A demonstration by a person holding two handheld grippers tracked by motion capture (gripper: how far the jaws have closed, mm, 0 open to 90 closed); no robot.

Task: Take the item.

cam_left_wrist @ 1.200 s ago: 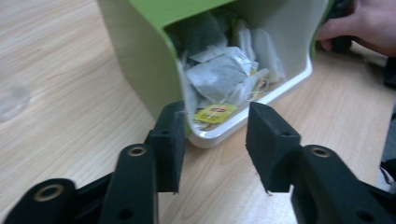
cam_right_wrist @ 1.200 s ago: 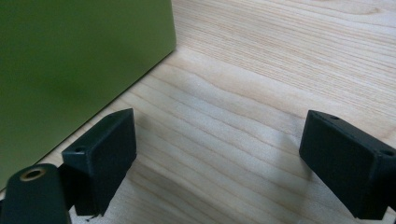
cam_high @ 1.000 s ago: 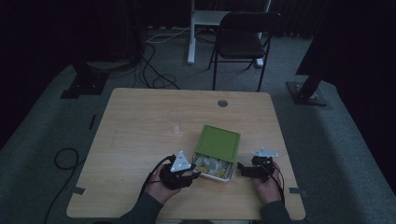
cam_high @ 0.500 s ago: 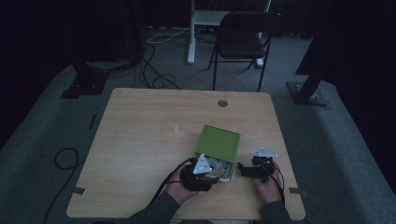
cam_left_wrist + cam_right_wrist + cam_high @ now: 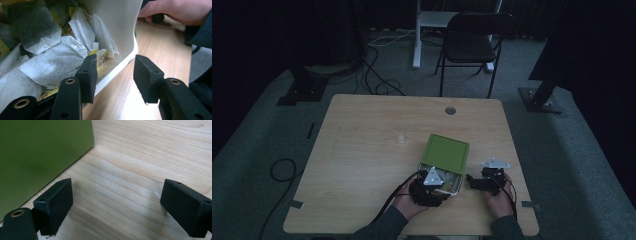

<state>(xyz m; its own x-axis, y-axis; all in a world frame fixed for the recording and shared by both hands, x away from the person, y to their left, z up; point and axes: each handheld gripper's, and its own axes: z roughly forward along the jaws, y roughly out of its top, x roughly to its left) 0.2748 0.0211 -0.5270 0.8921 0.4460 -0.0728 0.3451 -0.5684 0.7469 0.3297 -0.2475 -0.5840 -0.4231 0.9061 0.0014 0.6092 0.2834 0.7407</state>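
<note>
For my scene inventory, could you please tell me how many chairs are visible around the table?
1: a black chair stands on the floor beyond the table's far edge. Others may be hidden in the dark surroundings.

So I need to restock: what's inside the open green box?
The green box holds a loose heap of tea bags, white paper pouches with strings and yellow tags. Whatever lies beneath the top layer, and the box's floor, is covered by the pile.
</note>
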